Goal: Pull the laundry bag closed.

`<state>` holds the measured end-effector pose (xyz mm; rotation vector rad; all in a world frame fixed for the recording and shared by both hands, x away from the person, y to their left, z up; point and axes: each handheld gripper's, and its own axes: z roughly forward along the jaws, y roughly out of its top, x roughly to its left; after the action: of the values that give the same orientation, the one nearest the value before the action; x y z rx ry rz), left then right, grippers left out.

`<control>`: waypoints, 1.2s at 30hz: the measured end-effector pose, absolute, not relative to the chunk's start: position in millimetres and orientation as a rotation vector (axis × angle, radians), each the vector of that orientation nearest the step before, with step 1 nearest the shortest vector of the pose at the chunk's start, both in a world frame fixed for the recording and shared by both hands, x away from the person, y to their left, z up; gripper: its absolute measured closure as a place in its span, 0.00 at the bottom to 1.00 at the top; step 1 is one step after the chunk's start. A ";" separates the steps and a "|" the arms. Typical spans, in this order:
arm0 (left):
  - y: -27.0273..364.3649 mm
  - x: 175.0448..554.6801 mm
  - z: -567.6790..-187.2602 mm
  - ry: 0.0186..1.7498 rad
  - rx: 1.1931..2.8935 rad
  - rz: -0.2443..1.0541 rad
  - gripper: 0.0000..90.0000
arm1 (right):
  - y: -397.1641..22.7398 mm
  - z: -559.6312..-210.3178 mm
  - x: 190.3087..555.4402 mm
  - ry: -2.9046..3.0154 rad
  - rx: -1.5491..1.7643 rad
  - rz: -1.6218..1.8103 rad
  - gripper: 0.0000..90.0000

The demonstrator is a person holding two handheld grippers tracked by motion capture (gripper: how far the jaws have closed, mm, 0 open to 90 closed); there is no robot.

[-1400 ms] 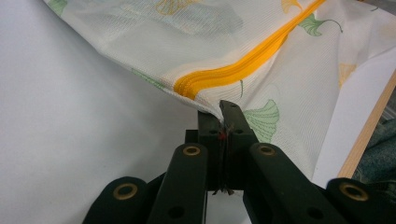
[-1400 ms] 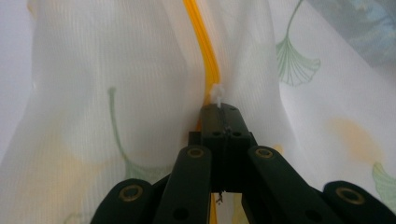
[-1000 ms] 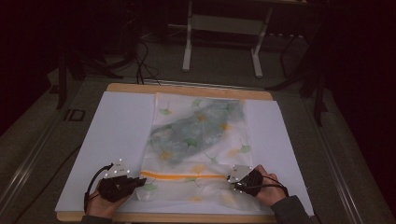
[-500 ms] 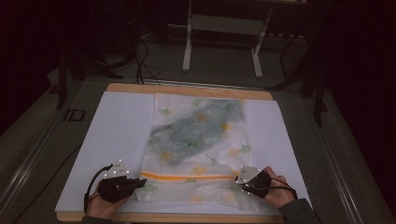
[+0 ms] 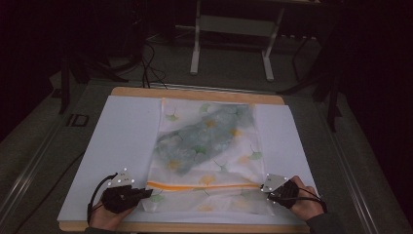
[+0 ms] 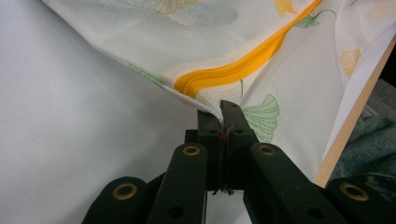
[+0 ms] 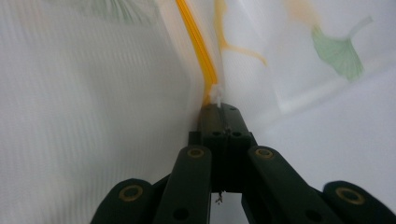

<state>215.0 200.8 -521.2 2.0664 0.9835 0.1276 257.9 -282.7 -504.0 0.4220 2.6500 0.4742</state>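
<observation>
**Two grippers, one bag, one orange zip**

I hold one white mesh bag (image 5: pixel 207 156) with leaf prints. It lies flat on the white sheet (image 5: pixel 117 146) on the tabletop (image 5: pixel 195 92). Its one orange zip (image 5: pixel 202 185) runs from 9 o'clock to 3 o'clock, right between my hands. My left gripper (image 5: pixel 142 194) is pinched tight on the bag's edge at the 9 o'clock end. My right gripper (image 5: pixel 265 191) is pinched tight on the 3 o'clock end. Each end is at its own hand.
</observation>
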 end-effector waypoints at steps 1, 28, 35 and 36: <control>200.8 215.1 -521.8 0.983 2.065 0.117 0.98 | -285.8 -504.0 257.3 2.648 0.429 0.463 1.00; 220.0 213.1 -522.9 1.094 1.966 0.200 0.75 | -330.3 -509.9 255.2 2.461 0.901 0.934 0.60; 221.8 220.6 -529.4 1.211 1.919 0.365 0.70 | -339.0 -519.9 259.4 2.289 1.096 0.988 0.54; 221.7 224.0 -531.2 1.244 1.914 0.400 0.69 | -340.0 -520.4 259.9 2.268 1.113 0.985 0.53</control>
<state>224.0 221.7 -531.2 1.9145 1.2443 0.4000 259.9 -340.0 -520.4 1.1132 2.2684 0.9847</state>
